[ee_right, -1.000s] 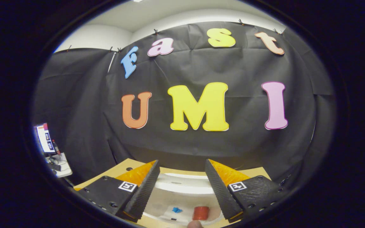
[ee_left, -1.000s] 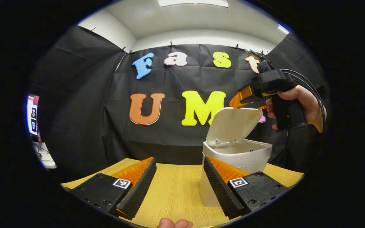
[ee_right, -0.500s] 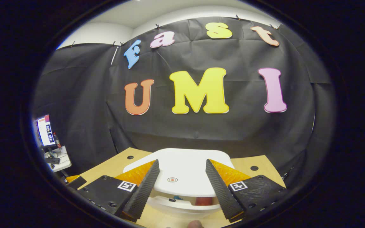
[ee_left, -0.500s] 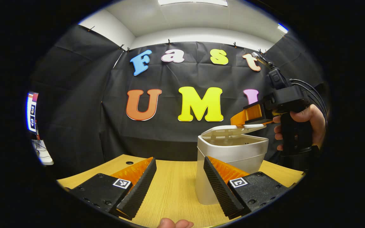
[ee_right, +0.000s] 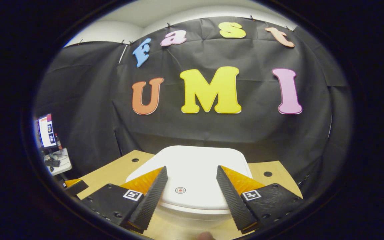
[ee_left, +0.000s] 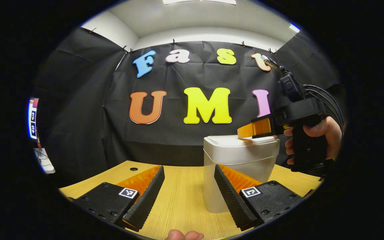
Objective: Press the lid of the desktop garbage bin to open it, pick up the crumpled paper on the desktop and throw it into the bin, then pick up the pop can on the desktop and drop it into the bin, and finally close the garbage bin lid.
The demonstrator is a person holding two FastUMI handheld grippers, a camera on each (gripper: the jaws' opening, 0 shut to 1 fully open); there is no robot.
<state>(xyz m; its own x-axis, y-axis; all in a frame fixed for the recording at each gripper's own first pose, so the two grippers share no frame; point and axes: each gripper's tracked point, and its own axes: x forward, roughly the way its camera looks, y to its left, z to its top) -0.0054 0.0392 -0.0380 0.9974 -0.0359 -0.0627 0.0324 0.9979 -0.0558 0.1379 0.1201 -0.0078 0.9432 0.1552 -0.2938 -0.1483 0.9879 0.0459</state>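
Note:
The white desktop bin (ee_left: 240, 166) stands on the wooden table (ee_left: 182, 196), and its lid (ee_left: 235, 140) lies flat and closed. In the left gripper view my left gripper (ee_left: 189, 173) is open just left of the bin, with its right finger in front of the bin's wall. The right gripper (ee_left: 245, 131), held by a hand (ee_left: 325, 133), rests on the lid's right side. In the right gripper view my right gripper (ee_right: 192, 173) is open over the lid (ee_right: 192, 170), which has a small round mark (ee_right: 180, 190) between the fingers. The bin's inside is hidden.
The table (ee_right: 112, 171) has small round holes (ee_right: 268, 174) near its back edge. A monitor on a side desk (ee_right: 47, 133) stands far left beyond the table. A small dark and orange object (ee_right: 73, 185) lies at the table's left edge. Black cloth walls close the back.
The lid has swung down from upright to flat on the bin, with the right gripper following it down. The red can and blue scrap inside are now covered. My left gripper barely moved.

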